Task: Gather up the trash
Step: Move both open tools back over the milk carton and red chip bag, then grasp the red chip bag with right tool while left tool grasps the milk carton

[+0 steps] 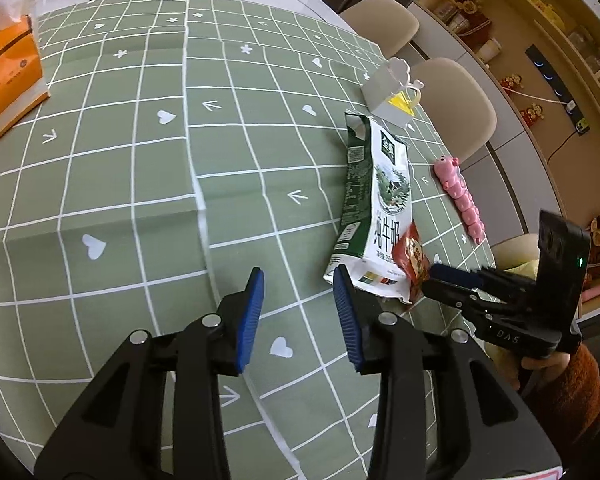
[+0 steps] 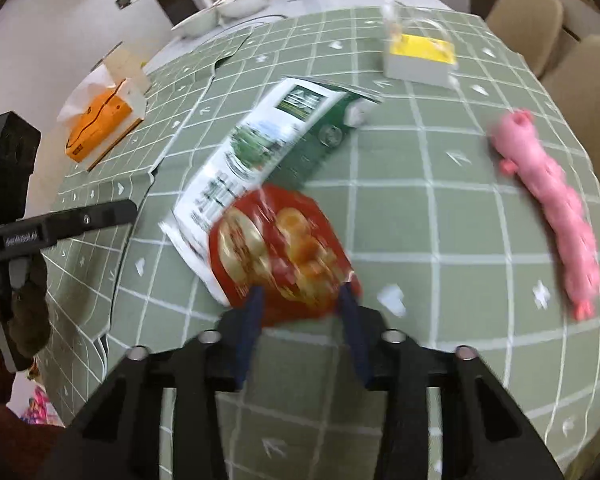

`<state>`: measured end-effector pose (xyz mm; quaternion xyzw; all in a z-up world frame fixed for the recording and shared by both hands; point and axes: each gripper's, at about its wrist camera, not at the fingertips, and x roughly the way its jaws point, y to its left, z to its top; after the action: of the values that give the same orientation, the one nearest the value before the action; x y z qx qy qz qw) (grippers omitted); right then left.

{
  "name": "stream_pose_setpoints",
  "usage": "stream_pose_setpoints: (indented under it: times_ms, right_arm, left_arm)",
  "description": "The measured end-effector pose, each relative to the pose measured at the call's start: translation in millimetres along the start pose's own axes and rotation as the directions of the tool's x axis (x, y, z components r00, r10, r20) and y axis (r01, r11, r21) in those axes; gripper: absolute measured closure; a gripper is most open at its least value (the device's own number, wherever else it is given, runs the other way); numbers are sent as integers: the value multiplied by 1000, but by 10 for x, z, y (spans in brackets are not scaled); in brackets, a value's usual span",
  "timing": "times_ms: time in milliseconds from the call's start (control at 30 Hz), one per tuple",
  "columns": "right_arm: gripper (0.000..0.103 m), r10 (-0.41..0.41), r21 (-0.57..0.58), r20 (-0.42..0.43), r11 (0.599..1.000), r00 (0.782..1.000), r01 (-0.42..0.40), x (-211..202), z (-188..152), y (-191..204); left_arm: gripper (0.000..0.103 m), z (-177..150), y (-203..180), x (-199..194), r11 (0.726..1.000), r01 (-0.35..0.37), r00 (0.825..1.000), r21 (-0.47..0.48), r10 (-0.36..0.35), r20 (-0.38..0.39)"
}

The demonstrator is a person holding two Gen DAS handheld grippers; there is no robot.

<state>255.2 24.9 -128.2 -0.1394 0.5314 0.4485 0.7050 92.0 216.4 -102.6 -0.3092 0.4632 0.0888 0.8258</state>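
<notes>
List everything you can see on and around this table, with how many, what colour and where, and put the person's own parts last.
milk carton: one, green and white, lying flat on the tablecloth
snack wrapper: one, red, overlapping the carton's near end, between the right gripper's pads
pig toy: one, pink, lying right of the carton
small box: one, white with yellow top, beyond the carton
tissue box: one, orange, far left
tablecloth: one, green with white grid
bowls: several, white, table's far end
chairs: at least three, beige, along the table's right side
shelves: wooden, against the wall
left gripper: black, blue pads, open above the cloth
right gripper: black, blue pads, at the wrapper's near edge
sleeve: one, rust orange
</notes>
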Motion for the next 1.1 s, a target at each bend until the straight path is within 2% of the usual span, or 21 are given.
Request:
stream_pose_setpoints:
  times_ms: [133,267,300,333,367,400,533,633,700,767,800,867,900,933,1100]
  right_arm:
    - [84,-67,50,14,997,998,66,-143,-204,-130]
    - [84,-128,-41,98,990,987,133,-318,-301,-19]
    - [80,-126,-67,110,989,986,134,-331,-289,3]
    - [73,-108,-114,111,986,988,121,-316,-246,67]
    - [58,-87,-141,107,985,990,102,-299,-205,99]
    - [55,-61,-168,107,983,992,79,-280,-153,135]
    - [55,-23,-227,114,973,993,49,-138,127,261]
    - [55,9,-274,70,962,998,10,59,323,315]
    - [55,80,-279,-9,957,997,-79,186,396,325]
    - [54,107,-253,-83,959,991,-125,257,389,339]
    - [55,89,-264,-79,959,993,-106,249,361,364]
    - [70,55,-282,-62,957,997,-71,201,248,422]
    - [83,50,-270,-52,961,997,-62,165,196,426]
    - [87,40,-251,-43,967,998,-50,128,136,412]
    - [90,10,-121,-26,993,1000,-13,-11,-197,228]
  left_arm:
    - [69,19,-50,37,1000,0,1000,13,0,-8]
    - [69,28,-100,52,1000,0,1000,21,0,-10]
    - [69,28,-107,56,1000,0,1000,22,0,-11]
    - [69,30,-110,59,1000,0,1000,23,0,-11]
    - [69,31,-116,59,1000,0,1000,24,1,-12]
    - [69,31,-118,55,1000,-2,1000,24,2,-11]
    - [69,14,-90,22,1000,-6,1000,21,6,-7]
    - [69,0,-21,-2,1000,-14,1000,3,14,-8]
    - [69,-10,29,-32,1000,-22,1000,-9,22,-5]
    - [69,-20,76,-78,1000,-27,1000,-15,27,2]
    - [69,-18,98,-91,999,-27,1000,-18,28,5]
    - [69,-13,129,-107,999,-30,999,-20,30,12]
    - [69,-2,138,-106,999,-29,999,-20,30,13]
    - [69,9,141,-101,999,-27,1000,-19,27,14]
    - [67,156,13,-58,999,23,999,28,-24,29]
